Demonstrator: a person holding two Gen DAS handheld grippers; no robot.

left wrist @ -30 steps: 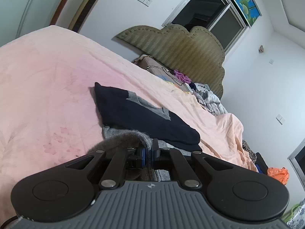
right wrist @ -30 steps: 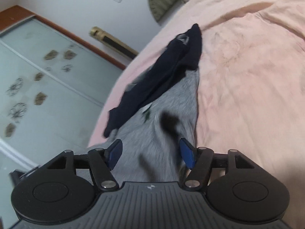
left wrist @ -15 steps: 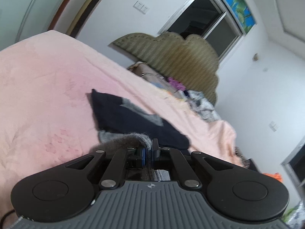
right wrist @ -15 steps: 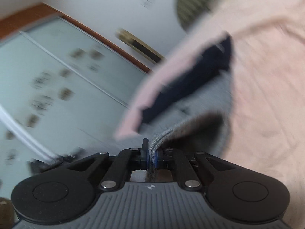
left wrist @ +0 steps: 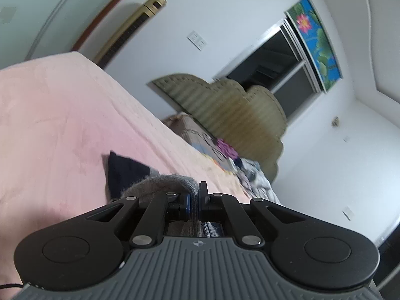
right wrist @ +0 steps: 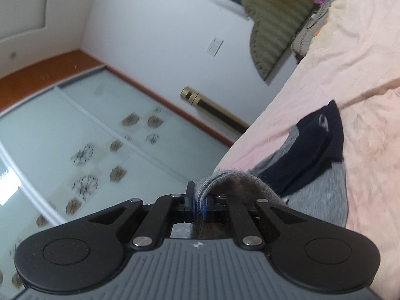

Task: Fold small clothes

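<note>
Presently both grippers pinch the same grey garment, one at each end of its near edge, judged to be the hold needed to lift that edge and carry it over for a fold.

Left wrist view: the left gripper (left wrist: pixel 194 201) sits at lower centre, its blue pads pressed together on a thick grey knitted hem (left wrist: pixel 160 183) that humps up over the left finger. Behind it, left of centre, a dark navy garment (left wrist: pixel 125 172) lies on the pink bed cover (left wrist: pixel 55 125). A heap of mixed clothes (left wrist: pixel 247 172) lies further right, near the headboard (left wrist: pixel 225 105).

Right wrist view: the right gripper (right wrist: pixel 198 203) at lower centre is likewise clamped on the hem, fabric squeezed between the pads. The grey garment (right wrist: pixel 322 195) trails off to the right and rests on the bed, the navy piece across its upper part.

Appearance: grey is soft, ribbed, fuzzy at the hem, limp. The navy is smoother with a pale mark; garment type cannot be told.
</note>
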